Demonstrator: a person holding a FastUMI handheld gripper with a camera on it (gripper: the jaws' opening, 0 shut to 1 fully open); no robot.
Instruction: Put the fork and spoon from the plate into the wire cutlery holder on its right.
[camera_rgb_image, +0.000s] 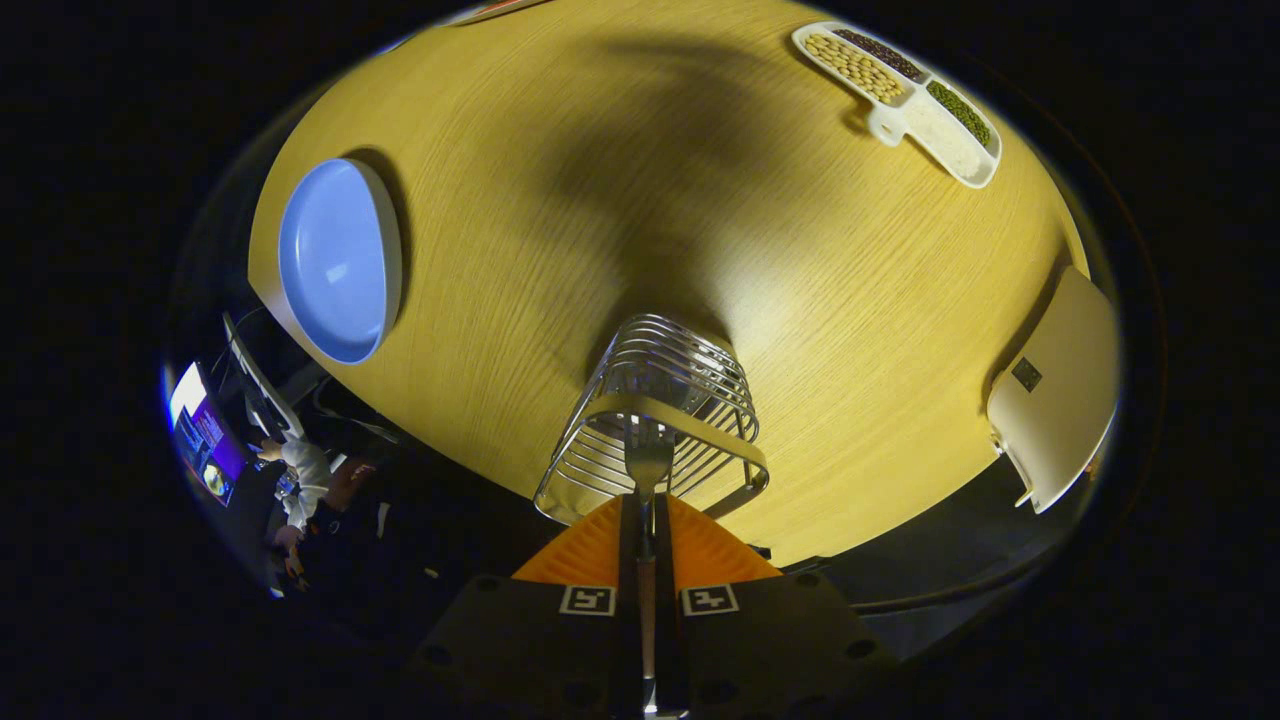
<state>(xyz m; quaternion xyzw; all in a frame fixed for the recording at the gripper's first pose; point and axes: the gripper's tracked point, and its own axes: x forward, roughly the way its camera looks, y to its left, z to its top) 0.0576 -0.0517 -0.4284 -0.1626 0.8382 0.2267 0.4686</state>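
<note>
My gripper (647, 520) is shut on the fork (648, 462), its handle pinched between both fingers and its tines pointing down into the wire cutlery holder (655, 410). The holder stands just ahead of the fingers on the yellow wooden table (780, 280), and the fork's head is at the level of the holder's top rim. The blue plate (335, 260) lies far to the left of the holder and has nothing on it. I cannot make out a spoon inside the holder.
A white divided tray (900, 100) with beans and grains sits at the far right of the table. A white box-like object (1060, 390) rests at the table's right edge. A person sits by a screen (200, 430) beyond the left edge.
</note>
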